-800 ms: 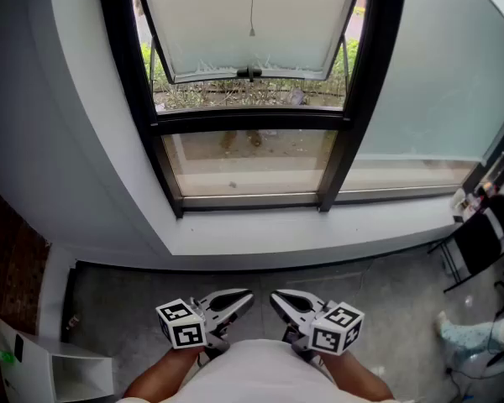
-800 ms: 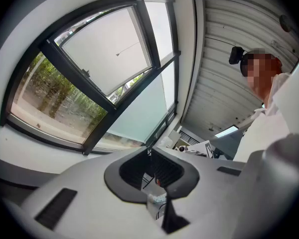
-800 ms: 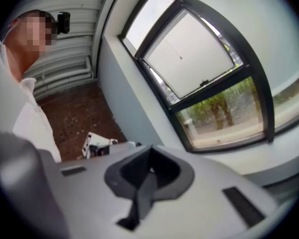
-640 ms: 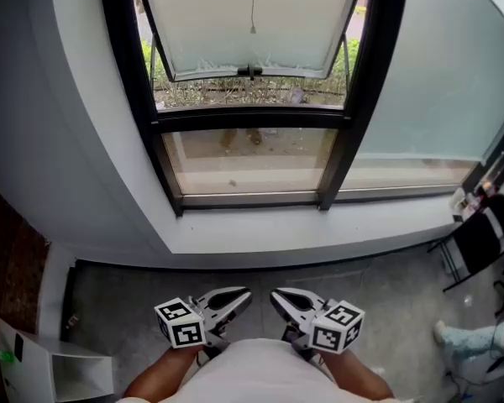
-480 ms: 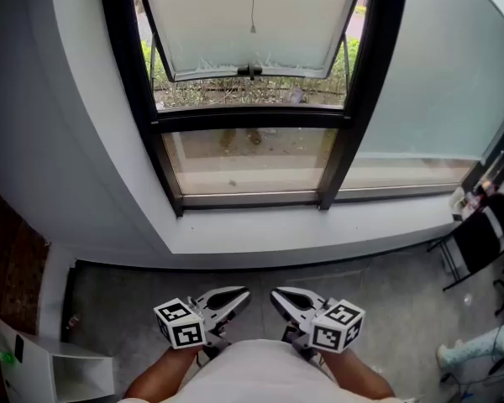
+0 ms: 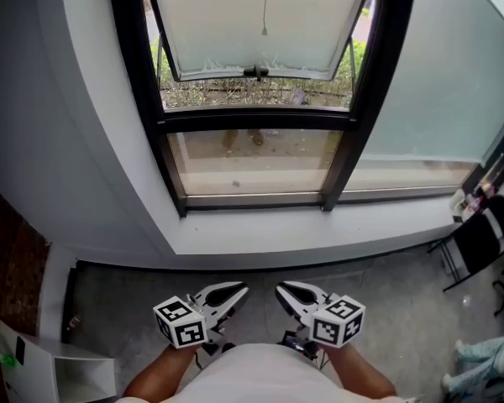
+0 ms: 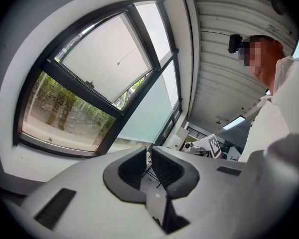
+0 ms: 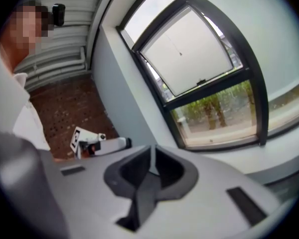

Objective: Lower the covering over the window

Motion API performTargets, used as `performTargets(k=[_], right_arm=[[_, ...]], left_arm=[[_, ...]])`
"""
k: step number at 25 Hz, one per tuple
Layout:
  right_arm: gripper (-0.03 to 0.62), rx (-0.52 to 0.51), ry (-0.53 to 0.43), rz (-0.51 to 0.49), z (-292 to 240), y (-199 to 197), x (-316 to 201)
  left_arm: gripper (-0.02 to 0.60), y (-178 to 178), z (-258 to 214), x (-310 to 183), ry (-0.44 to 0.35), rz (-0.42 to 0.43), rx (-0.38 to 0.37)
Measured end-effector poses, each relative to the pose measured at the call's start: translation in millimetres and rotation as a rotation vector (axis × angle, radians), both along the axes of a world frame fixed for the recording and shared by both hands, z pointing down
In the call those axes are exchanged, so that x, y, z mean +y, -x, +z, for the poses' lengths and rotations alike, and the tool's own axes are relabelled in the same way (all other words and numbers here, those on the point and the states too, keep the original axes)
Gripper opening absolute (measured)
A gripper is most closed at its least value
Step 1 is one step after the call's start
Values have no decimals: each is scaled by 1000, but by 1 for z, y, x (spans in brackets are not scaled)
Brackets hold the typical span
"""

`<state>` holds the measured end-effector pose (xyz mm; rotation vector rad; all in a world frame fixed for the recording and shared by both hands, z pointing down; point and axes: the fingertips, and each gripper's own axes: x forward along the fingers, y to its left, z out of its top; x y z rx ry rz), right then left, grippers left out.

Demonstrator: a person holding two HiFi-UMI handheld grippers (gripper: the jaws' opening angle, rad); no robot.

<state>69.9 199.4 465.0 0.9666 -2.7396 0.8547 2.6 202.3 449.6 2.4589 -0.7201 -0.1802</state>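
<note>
Left gripper (image 6: 233, 290) and right gripper (image 6: 286, 291): jaws together, both empty, side by side near the person's waist. Window (image 6: 256, 117) well ahead of both. Thin pull cord (image 6: 264, 11) hangs before its upper pane, far beyond either gripper.

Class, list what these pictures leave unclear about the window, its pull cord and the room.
- Pull cord: the head view's top edge cuts off its upper end, so what it hangs from is unseen.
- Window: its top is cut off in the head view, and both gripper views show it too small to make out any covering.
- Chair: cut by the head view's right edge.
</note>
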Motion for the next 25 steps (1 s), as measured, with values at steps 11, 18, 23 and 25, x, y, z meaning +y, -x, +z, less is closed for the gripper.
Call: performTargets(k=[11,18,23,25], right_arm=[[37,34,-26,97,1,22,-27],[58,46,-72,143,-2,34,-44],[71,74,-89,158,0,34,-59],[72,80,-94,157,2,32,-69]], left_arm=[[55,39,-7,-20,-43,-24,-61],[71,59,-4,-29,-66,-7,-75],[71,60,-3,-40,-77,-3,-86],[71,59,-3,-49,-82,-10,-88]])
